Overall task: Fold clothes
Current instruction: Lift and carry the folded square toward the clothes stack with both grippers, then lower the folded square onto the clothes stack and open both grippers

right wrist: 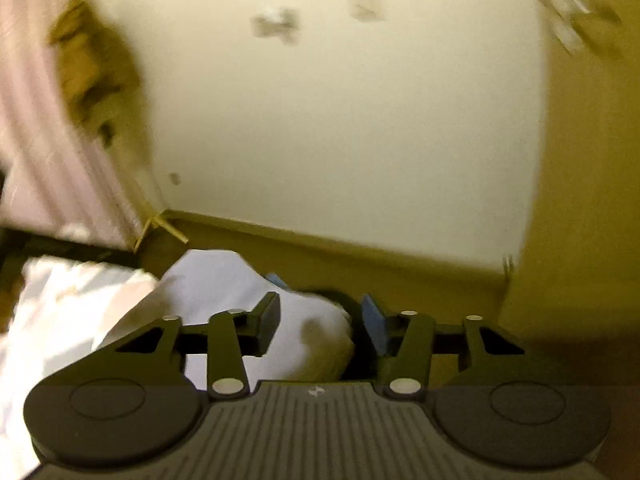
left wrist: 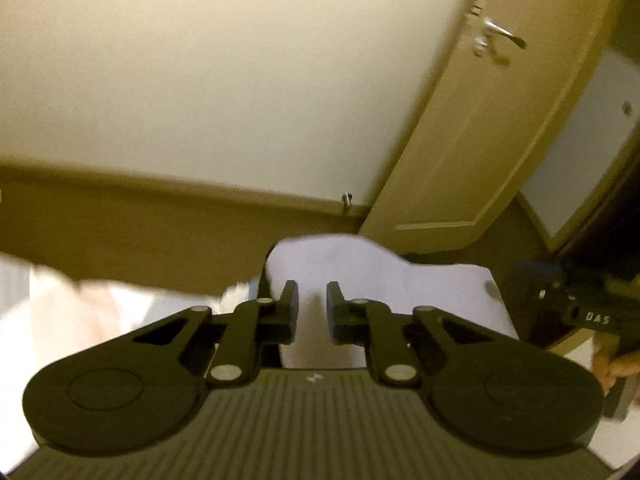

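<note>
A white garment (left wrist: pixel 360 268) hangs lifted in front of a cream wall. In the left wrist view my left gripper (left wrist: pixel 312 308) is shut on a fold of it, which fills the narrow gap between the black fingers. The other gripper's black body (left wrist: pixel 576 300) and a hand (left wrist: pixel 624 364) show at the right edge. In the right wrist view the white garment (right wrist: pixel 224 284) bulges between the fingers of my right gripper (right wrist: pixel 322 320). That gripper stands open: the cloth lies against the left finger, and a dark gap separates it from the right finger's blue pad (right wrist: pixel 374 320).
A beige door (left wrist: pixel 492 128) with a metal lever handle (left wrist: pixel 502 34) stands ajar at the right. A brown band runs along the wall's base. A pink striped curtain (right wrist: pixel 36 140) hangs at the left, above pale bedding (right wrist: pixel 60 312). Both views are blurred.
</note>
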Motion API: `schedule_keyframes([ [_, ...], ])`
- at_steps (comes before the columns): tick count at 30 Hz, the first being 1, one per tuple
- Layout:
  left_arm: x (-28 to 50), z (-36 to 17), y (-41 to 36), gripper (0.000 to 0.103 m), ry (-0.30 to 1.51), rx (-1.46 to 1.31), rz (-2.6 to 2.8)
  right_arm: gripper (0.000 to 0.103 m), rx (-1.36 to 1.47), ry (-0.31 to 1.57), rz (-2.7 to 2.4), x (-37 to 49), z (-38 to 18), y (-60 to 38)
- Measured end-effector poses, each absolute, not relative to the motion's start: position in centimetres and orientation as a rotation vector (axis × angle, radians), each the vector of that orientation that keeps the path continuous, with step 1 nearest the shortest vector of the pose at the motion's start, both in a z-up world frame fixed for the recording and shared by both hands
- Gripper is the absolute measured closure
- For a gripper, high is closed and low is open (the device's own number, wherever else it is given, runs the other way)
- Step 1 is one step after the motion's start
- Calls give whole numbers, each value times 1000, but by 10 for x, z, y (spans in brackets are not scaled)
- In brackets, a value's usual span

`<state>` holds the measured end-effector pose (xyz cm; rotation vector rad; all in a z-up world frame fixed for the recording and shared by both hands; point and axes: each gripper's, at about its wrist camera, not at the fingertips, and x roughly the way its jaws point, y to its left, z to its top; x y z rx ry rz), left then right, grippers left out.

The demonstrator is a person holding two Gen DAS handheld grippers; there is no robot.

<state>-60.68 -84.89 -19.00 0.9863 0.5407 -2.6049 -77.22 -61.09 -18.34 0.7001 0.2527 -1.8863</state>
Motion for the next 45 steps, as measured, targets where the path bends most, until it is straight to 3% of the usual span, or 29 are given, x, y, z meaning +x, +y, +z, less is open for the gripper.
schedule_keyframes([
  [2, -622, -199, -844, 92, 475, 1024, -2604, 72, 652, 343, -1837, -762, -193, -626],
  [4, -636, -209, -839, 92, 405, 1065, -2585, 74, 671, 398, -1823, -759, -211, -635],
  [7, -651, -225, -836, 92, 348, 1090, -2561, 74, 707, 405, -1834, -763, -235, -636],
  [15, -650, -260, -848, 91, 471, 1082, -2484, 72, 684, 385, -1780, -763, -253, -630],
  [25, -567, -188, -798, 92, 398, 919, -2424, 69, 571, 404, -1669, -723, -190, -577],
  [29, -534, -192, -752, 91, 418, 927, -2425, 70, 536, 498, -1581, -686, -201, -553],
  [36, -547, -249, -730, 91, 441, 1078, -2325, 74, 509, 734, -1535, -673, -253, -544],
  [42, -541, -257, -723, 94, 438, 1161, -2244, 73, 538, 708, -1515, -677, -237, -545],
  [45, -530, -227, -718, 94, 462, 1074, -2322, 73, 500, 607, -1501, -681, -214, -544],
])
